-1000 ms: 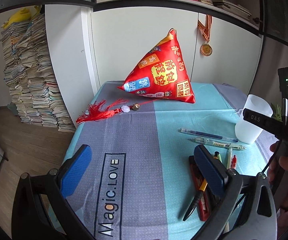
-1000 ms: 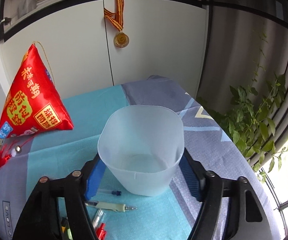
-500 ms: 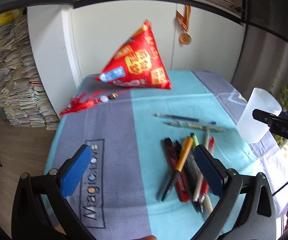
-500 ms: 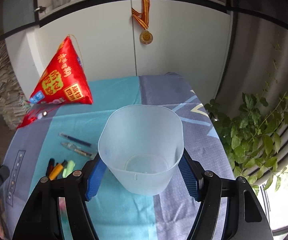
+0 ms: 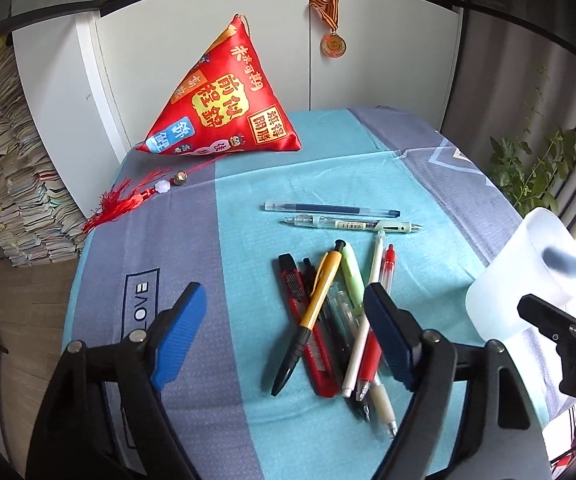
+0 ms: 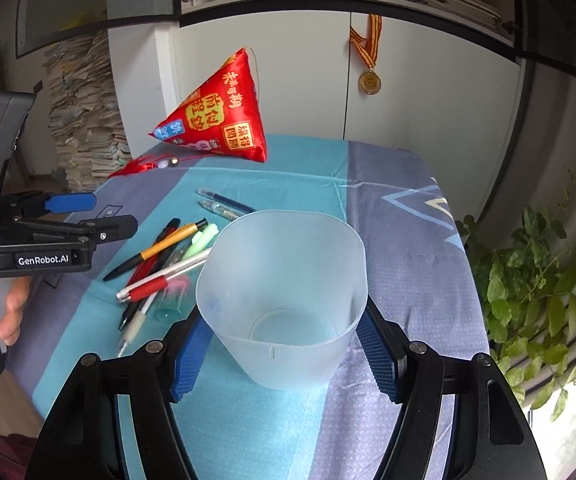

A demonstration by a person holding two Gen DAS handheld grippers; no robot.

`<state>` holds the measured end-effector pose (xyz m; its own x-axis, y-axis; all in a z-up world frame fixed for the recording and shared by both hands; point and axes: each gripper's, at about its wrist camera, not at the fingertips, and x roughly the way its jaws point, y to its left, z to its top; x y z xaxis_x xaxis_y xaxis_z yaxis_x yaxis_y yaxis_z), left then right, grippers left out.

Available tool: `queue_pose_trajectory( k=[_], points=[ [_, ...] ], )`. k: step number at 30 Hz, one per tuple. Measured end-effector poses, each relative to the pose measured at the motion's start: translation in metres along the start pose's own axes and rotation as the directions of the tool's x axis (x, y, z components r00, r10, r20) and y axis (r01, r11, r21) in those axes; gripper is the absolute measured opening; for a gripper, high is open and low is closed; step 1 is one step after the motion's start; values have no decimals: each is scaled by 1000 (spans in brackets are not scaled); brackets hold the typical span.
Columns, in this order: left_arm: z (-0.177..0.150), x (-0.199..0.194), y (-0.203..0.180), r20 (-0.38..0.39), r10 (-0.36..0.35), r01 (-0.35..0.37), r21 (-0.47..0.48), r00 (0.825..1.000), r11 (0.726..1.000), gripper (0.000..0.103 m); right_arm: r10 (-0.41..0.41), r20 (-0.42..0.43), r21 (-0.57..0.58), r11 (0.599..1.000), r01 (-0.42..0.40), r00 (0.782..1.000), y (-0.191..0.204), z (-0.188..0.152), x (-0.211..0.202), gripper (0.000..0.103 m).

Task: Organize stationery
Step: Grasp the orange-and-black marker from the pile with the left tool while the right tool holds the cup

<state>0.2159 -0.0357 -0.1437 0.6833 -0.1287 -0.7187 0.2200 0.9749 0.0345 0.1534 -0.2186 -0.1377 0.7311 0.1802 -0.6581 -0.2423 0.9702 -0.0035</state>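
Pens, left wrist view: a loose pile of pens (image 5: 327,312) is being shown lying on the tablecloth (image 5: 248,432), on the near side of the red pyramid pouch (image 5: 224,100), well apart from it.
Outliers: a blue pen (image 5: 331,208) and a clear pen (image 5: 351,224) are lying crosswise between the pouch and the pile.
Left gripper: the left gripper (image 5: 284,336) is being held above the pile; its jaws are closing, nothing is being pressed between them yet.
Long axis: most pens in the pile are lying roughly along the gripper's pointing line, an orange-bodied pen (image 5: 307,316) slanted across them, so the jaws are straddling the pens' width.
Cup, left wrist view: the frosted cup (image 5: 523,280) is being carried at the right edge, well apart from the pouch.
Cup, right wrist view: the cup (image 6: 284,300) is being clamped by the right gripper (image 6: 284,352), mouth tilted up toward the camera and empty.
Pile, right wrist view: the pens (image 6: 160,264) are lying just beside the cup, on its left, nearer than the pouch (image 6: 216,116).
Nearer hand: the left gripper (image 6: 64,220) is judged the nearer one to the pile, hovering at its left side.
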Motion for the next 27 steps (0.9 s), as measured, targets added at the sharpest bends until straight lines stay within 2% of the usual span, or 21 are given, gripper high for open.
queue_pose_trajectory(
  k=[3, 5, 7, 10, 16, 17, 19, 27],
  points=[
    [4, 9, -3, -17, -4, 4, 16, 1000, 1000, 79, 6, 2, 34, 999, -6, 1000, -6, -5, 1, 71],
    [7, 17, -8, -29, -6, 7, 42, 1000, 999, 74, 12, 5, 48, 999, -12, 1000, -8, -6, 2, 71],
    [10, 26, -13, -52, -18, 22, 77, 998, 997, 56, 12, 6, 44, 999, -12, 1000, -7, -5, 2, 71],
    [13, 43, -18, -102, -37, 49, 112, 994, 993, 39, 13, 4, 45, 999, -14, 1000, -7, -6, 3, 71],
    [16, 64, -24, -147, -52, 74, 149, 988, 986, 39, 15, 5, 54, 998, -15, 1000, -7, -7, 3, 71],
    [17, 67, -25, -151, -53, 78, 162, 987, 984, 36, 15, 6, 59, 998, -16, 1000, -7, -7, 3, 71],
    [18, 72, -28, -170, -65, 96, 181, 983, 979, 14, 16, 7, 66, 998, -17, 1000, -8, -7, 3, 71],
    [19, 74, -31, -192, -82, 122, 205, 978, 971, 14, 18, 8, 76, 997, -19, 1000, -8, -8, 2, 71]
  ],
)
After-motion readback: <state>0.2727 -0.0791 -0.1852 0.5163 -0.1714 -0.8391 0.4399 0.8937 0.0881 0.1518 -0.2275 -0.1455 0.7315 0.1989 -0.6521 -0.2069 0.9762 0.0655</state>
